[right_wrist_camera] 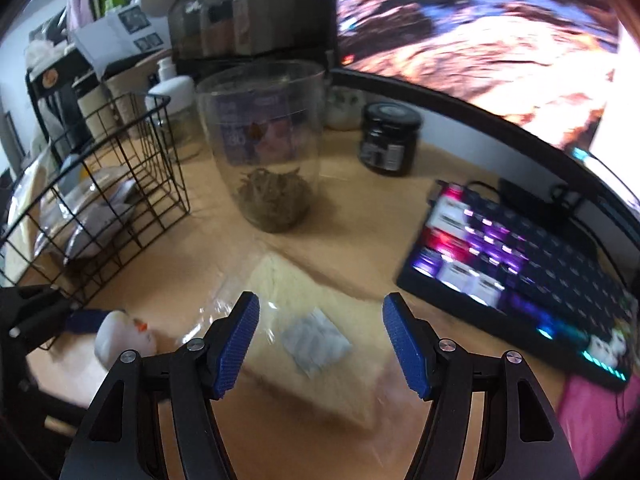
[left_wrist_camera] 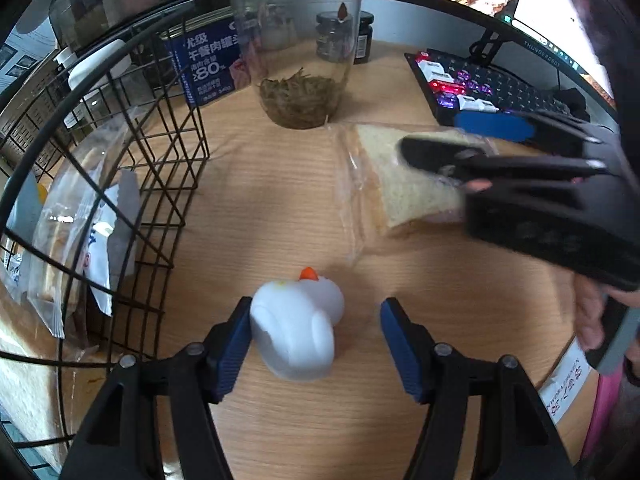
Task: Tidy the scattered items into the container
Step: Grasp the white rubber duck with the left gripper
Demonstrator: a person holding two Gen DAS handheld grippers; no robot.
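Duck (left_wrist_camera: 298, 322) sits between the half-open left gripper (left_wrist_camera: 316, 344) fingers, against the left one; right gripper (right_wrist_camera: 320, 344) open over bread (right_wrist_camera: 316, 336).

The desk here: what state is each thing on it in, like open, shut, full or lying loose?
Left gripper: open, white duck toy between its fingers.
White duck toy: on the desk, touching one finger only.
Right gripper: open, above the bagged bread.
Bagged bread: lying flat, outside the basket.
Wire basket: already holds bagged items.
Clear cup: upright, wet leaves at the bottom.
Dark jar: lid on.
Keyboard: backlit.
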